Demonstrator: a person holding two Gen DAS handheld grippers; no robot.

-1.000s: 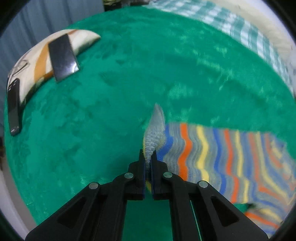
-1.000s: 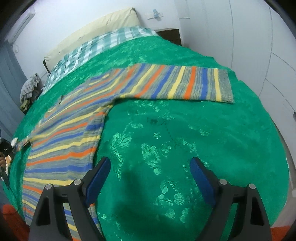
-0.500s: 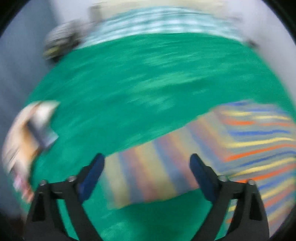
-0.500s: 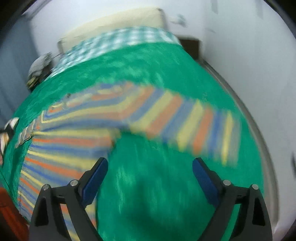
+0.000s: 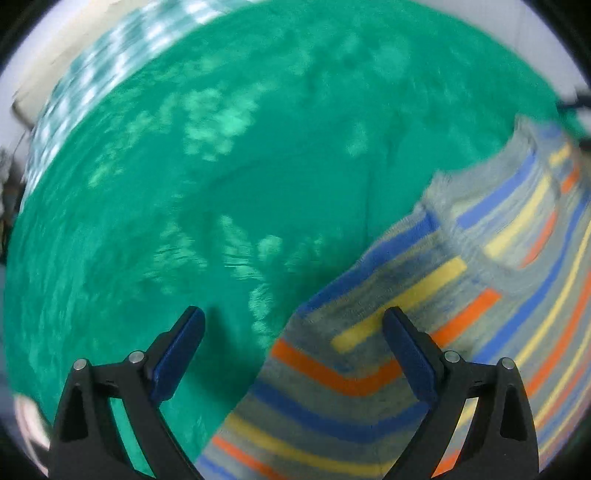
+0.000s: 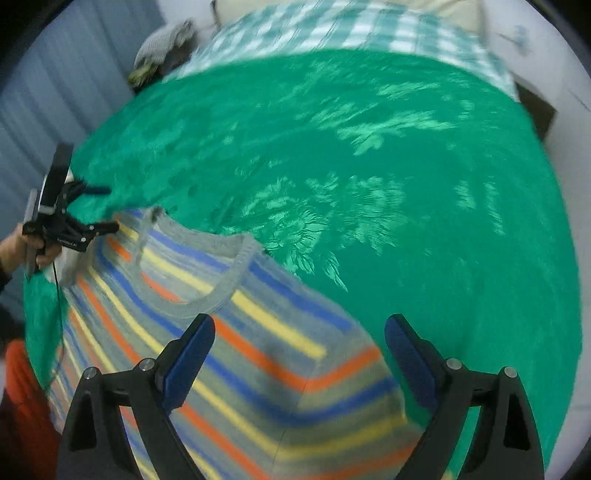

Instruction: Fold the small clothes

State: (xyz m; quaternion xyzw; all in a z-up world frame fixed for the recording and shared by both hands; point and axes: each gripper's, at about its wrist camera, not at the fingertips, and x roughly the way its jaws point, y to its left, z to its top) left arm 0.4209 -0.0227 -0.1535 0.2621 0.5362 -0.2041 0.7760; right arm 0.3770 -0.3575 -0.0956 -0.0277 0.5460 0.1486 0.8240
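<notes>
In the left wrist view, the left tool is seen spread wide, with nothing gripped between its blue-padded fingers. The striped sweater is laid on the green bedspread, filling the lower right of the view; its grey, blue, yellow and orange bands run under the right-hand finger, while the left-hand finger stands over bare green cloth. A folded-over part with a grey ribbed edge is seen lying on the sweater toward the upper right. A checked sheet is seen at the far edge of the bed, blurred.

In the right wrist view, the right tool is likewise held wide apart and nothing is gripped. The striped sweater is spread on the green bedspread across the lower left, its grey neckline lying just ahead of the left-hand finger. The sweater's shoulder edge lies between the two fingers. At the far left edge the left tool is seen beside the sweater, held in a hand, its fingers parted. The checked sheet and a pillow are seen at the head of the bed.
</notes>
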